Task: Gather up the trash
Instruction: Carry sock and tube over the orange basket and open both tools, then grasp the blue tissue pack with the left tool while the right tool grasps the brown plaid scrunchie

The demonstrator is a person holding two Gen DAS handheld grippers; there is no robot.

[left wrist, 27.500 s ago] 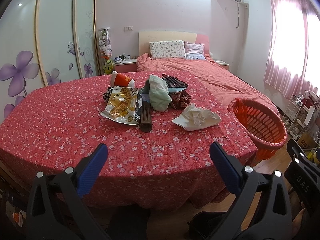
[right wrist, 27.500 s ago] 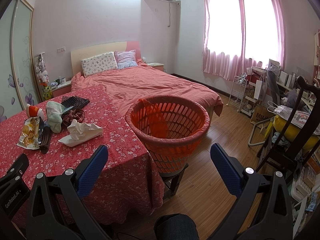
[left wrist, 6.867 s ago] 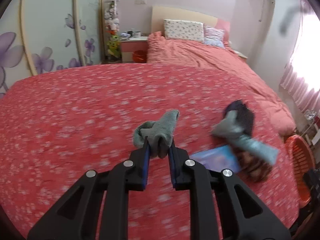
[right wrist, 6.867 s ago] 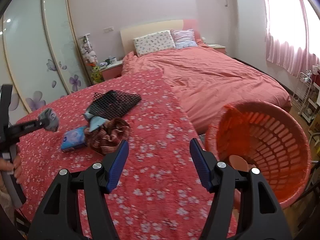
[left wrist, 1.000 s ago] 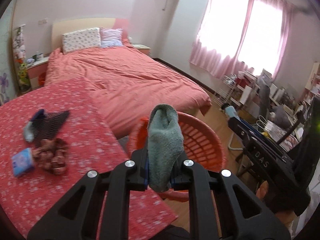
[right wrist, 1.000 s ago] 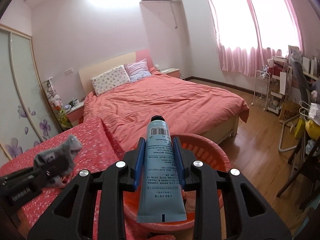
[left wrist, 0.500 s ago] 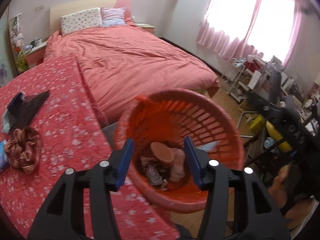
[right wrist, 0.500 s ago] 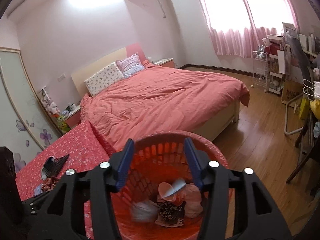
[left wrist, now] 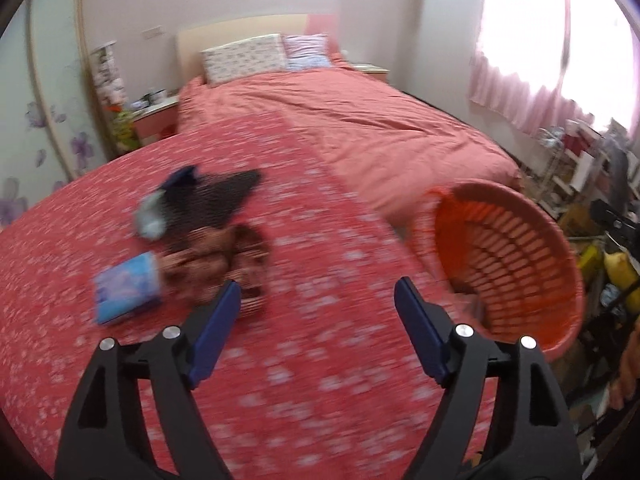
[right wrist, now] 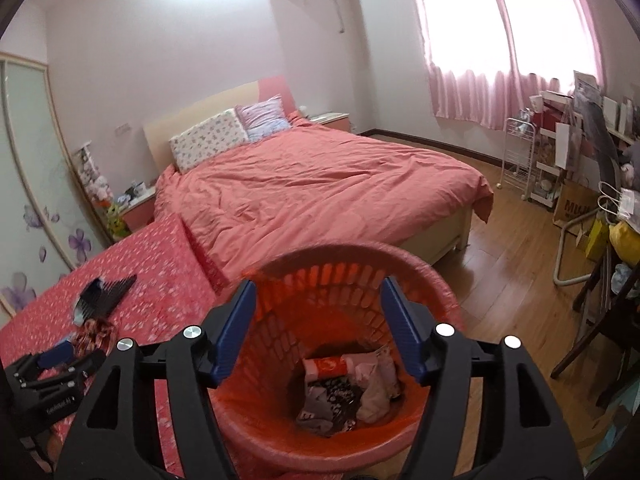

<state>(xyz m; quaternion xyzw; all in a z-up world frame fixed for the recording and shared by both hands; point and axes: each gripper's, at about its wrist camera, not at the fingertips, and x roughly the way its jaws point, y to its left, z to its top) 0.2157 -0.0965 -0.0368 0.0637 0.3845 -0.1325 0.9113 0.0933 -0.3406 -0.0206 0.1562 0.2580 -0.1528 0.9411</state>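
The remaining trash, a glossy blue packet point(left wrist: 127, 289), lies flat on the floral red tablecloth point(left wrist: 320, 392) touching a crumpled brown plaid cloth point(left wrist: 224, 260), with a black mesh piece point(left wrist: 218, 198) and a grey-blue sock point(left wrist: 151, 216) just beyond. A careless pinch could drag soft fabric along with it, or the slick film could slip free. The left gripper point(left wrist: 316, 312) hangs over the table with its jaws spread and empty, and the right gripper point(right wrist: 316, 320), equally spread and empty, hovers above the slatted orange plastic basket point(right wrist: 444, 312), where crumpled wrappers point(right wrist: 344, 388) already sit and could spill if the rim is knocked.
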